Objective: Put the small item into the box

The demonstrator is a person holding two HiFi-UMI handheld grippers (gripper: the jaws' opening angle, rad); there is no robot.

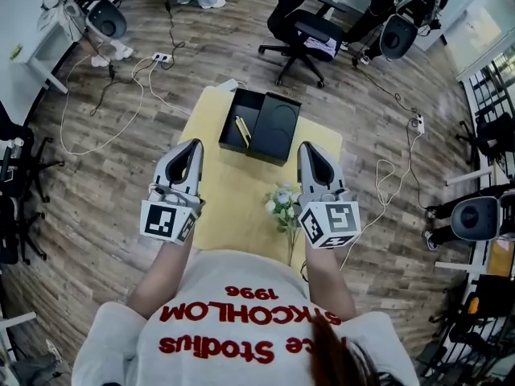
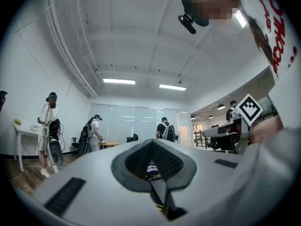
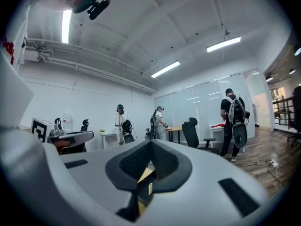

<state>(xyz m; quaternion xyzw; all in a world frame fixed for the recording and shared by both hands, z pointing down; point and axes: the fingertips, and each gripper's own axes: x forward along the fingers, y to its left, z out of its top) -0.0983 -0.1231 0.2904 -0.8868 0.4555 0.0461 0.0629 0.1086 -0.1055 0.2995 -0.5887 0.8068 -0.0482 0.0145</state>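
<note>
On the yellow table (image 1: 233, 199) an open black box (image 1: 259, 125) lies at the far end. A slim yellow item (image 1: 241, 129) rests inside its left half, and the right half (image 1: 280, 127) holds nothing. My left gripper (image 1: 193, 145) hovers just left of the box's near corner, and my right gripper (image 1: 308, 147) hovers just right of it. Both hang above the table, point level toward the room, and are shut with nothing between the jaws. From the left gripper (image 2: 151, 142) and the right gripper (image 3: 150, 142) only slivers of box and table show past the closed jaws.
A sprig of small white flowers (image 1: 282, 203) lies on the table beside my right gripper. A black office chair (image 1: 302, 34) stands beyond the table, and cables (image 1: 121, 95) trail over the wooden floor. Several people (image 3: 233, 117) stand at desks further off.
</note>
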